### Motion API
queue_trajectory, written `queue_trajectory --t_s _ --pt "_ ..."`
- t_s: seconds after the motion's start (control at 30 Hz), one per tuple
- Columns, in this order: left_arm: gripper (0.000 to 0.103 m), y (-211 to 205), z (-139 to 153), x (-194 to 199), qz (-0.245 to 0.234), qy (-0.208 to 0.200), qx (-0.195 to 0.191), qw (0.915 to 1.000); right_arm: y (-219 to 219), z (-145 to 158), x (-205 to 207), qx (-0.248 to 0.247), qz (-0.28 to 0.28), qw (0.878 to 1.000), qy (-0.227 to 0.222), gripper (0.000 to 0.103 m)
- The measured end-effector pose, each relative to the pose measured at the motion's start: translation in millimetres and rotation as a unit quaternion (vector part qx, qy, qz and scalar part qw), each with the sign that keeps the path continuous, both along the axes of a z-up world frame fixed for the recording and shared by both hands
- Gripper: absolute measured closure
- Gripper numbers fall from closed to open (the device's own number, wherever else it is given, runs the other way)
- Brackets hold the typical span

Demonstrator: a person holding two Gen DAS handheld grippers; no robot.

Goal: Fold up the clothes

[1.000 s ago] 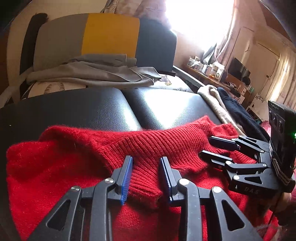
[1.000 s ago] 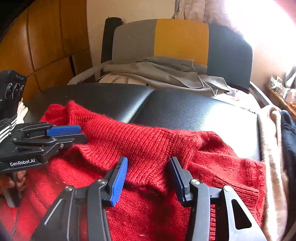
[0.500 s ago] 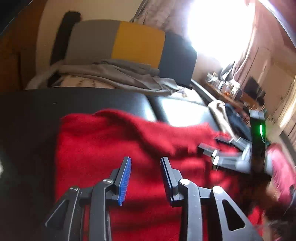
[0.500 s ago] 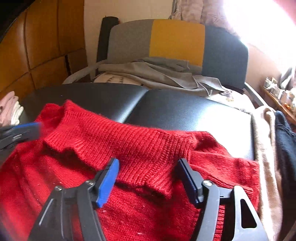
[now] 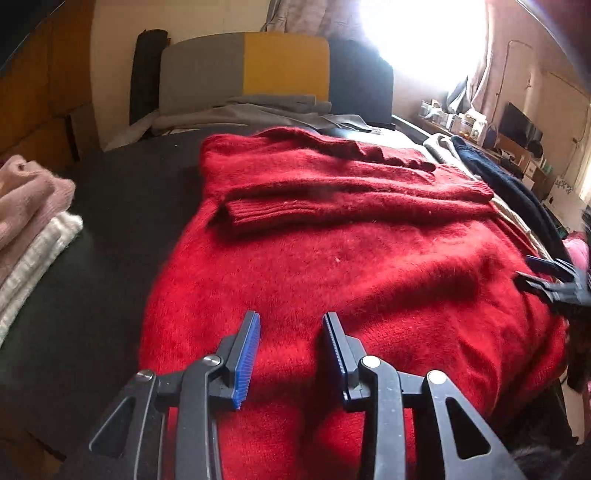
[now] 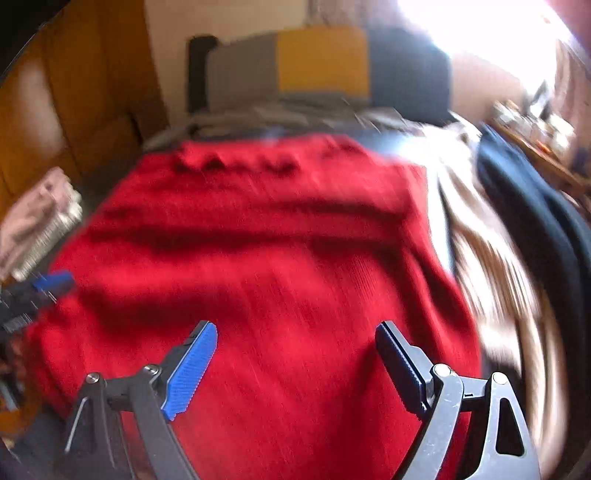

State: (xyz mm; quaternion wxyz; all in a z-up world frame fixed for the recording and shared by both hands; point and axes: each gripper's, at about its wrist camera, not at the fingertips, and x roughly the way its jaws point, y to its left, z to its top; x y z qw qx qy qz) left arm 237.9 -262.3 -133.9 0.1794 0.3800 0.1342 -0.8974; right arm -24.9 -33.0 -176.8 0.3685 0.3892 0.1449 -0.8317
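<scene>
Glaring window (image 5: 413,33), grey-yellow chair (image 5: 258,70), wood panelling (image 5: 33,96)

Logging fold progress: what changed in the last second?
Both grippers, left and right, pulled back from the sweater's ribbed edge toward the person; the right opened wider. Both remain empty. Sweater stays on the black surface, sleeve folded across.

The fuzzy red knitted sweater (image 5: 351,266) lies spread flat on the black padded surface (image 5: 110,229), one ribbed-cuffed sleeve (image 5: 332,206) folded across its upper body, collar at the far end.
</scene>
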Motion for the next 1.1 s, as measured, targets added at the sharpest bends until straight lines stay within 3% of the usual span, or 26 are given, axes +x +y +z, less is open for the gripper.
queue_trajectory --t_s 0.17,0.33,0.47,0.63,0.77,0.87,1.0,1.1 --pt "0.065 1.7 -1.5 2.2 0.008 0.002 -0.010 0.9999 30.0 -14.3 24.3 -0.025 -0.005 0.997 0.068 0.006" --pt "0.065 -2.9 7.3 20.9 0.024 0.011 0.020 0.9994 31.2 -15.0 15.8 -0.029 0.012 0.997 0.064 0.001" --pt "0.065 -8.6 16.3 58.2 0.055 0.031 0.047 0.9969 36.6 2.2 10.9 -0.027 0.020 0.999 0.017 0.001" --pt "0.065 -25.3 16.4 102.7 0.101 0.044 0.090 0.9898 106.4 24.0 13.3 -0.099 -0.029 0.993 -0.054 0.001" --pt "0.063 -28.1 10.6 121.7 0.107 0.028 0.116 0.9871 162.6 14.0 11.7 -0.106 -0.090 0.981 -0.138 0.001" --pt "0.061 -25.8 2.7 126.4 0.092 0.009 0.131 0.9871 189.8 -3.9 15.8 -0.121 -0.115 0.964 -0.205 0.001" --pt "0.057 -16.5 -10.5 133.6 0.071 -0.015 0.148 0.9864 175.5 -25.5 20.2 -0.143 -0.093 0.951 -0.257 0.001" --pt "0.054 -14.2 -20.2 138.7 0.069 -0.033 0.151 0.9855 151.5 -40.3 22.2 -0.125 -0.071 0.955 -0.259 0.011"
